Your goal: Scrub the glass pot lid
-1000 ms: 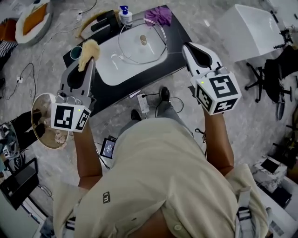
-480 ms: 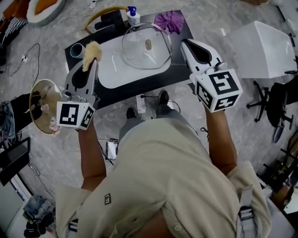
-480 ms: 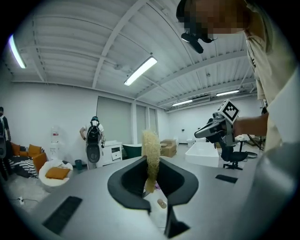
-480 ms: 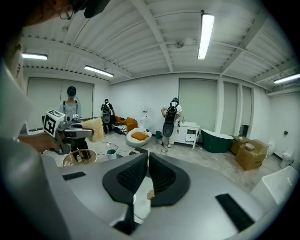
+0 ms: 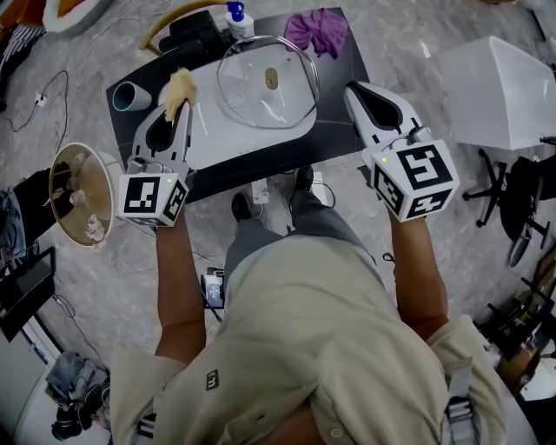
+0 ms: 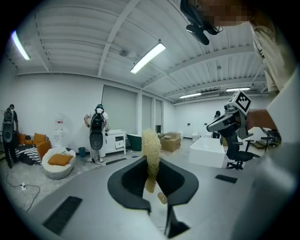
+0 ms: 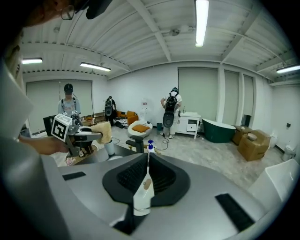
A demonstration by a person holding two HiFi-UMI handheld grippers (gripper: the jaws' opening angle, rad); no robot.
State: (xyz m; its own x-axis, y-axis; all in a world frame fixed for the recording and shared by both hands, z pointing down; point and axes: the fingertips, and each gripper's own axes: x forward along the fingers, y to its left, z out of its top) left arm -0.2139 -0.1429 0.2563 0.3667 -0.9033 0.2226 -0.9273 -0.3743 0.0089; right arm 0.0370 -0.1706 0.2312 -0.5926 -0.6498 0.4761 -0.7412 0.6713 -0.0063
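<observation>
The glass pot lid (image 5: 268,80), clear with a small knob, lies on a white tray (image 5: 217,135) on the black table (image 5: 334,130). My left gripper (image 5: 181,97) is over the tray's left edge, left of the lid, shut on a pale yellow fibrous scrubber (image 5: 180,85). In the left gripper view the scrubber (image 6: 151,147) stands up between the jaws. My right gripper (image 5: 354,89) hovers over the table's right edge, right of the lid, jaws shut on nothing. In the right gripper view its jaws (image 7: 147,157) meet tip to tip.
A blue-capped bottle (image 5: 234,16) and a purple cloth (image 5: 317,29) sit at the table's far side, a cup (image 5: 129,96) at its left end. A round stand (image 5: 78,195) is on the floor left, a white box (image 5: 508,91) and an office chair (image 5: 526,204) right.
The left gripper with the scrubber has shifted slightly right, nearer the tray. The right gripper has barely moved and the lid has stayed put.
</observation>
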